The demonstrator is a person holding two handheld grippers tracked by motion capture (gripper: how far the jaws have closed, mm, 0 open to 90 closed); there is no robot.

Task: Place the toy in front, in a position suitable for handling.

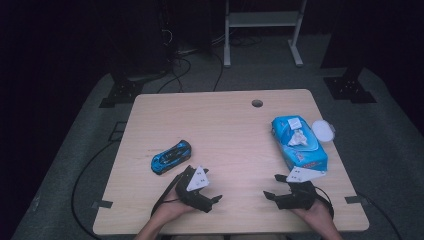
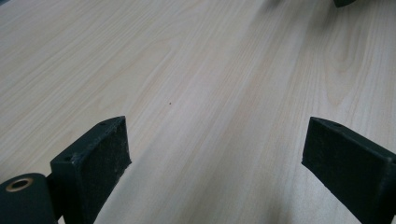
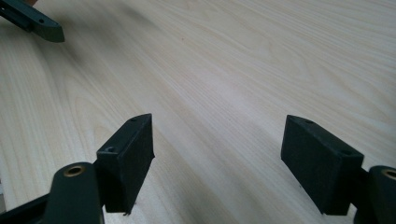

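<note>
a light wooden table (image 1: 225, 130) stands on a grey floor (image 1: 390, 150). its top has thin wavy lines in the wood, seen up close in the left gripper view (image 2: 210, 70) and the right gripper view (image 3: 233, 56). a small round hole (image 1: 257, 103) sits near the far edge of the table. a round white lid (image 1: 323, 130) lies by the right edge. behind the table stands a white metal frame (image 1: 262, 20). black cables (image 1: 182, 67) curl on the floor near it. two flat black feet (image 1: 120, 92) rest on the floor, one at each far corner of the table.
</note>
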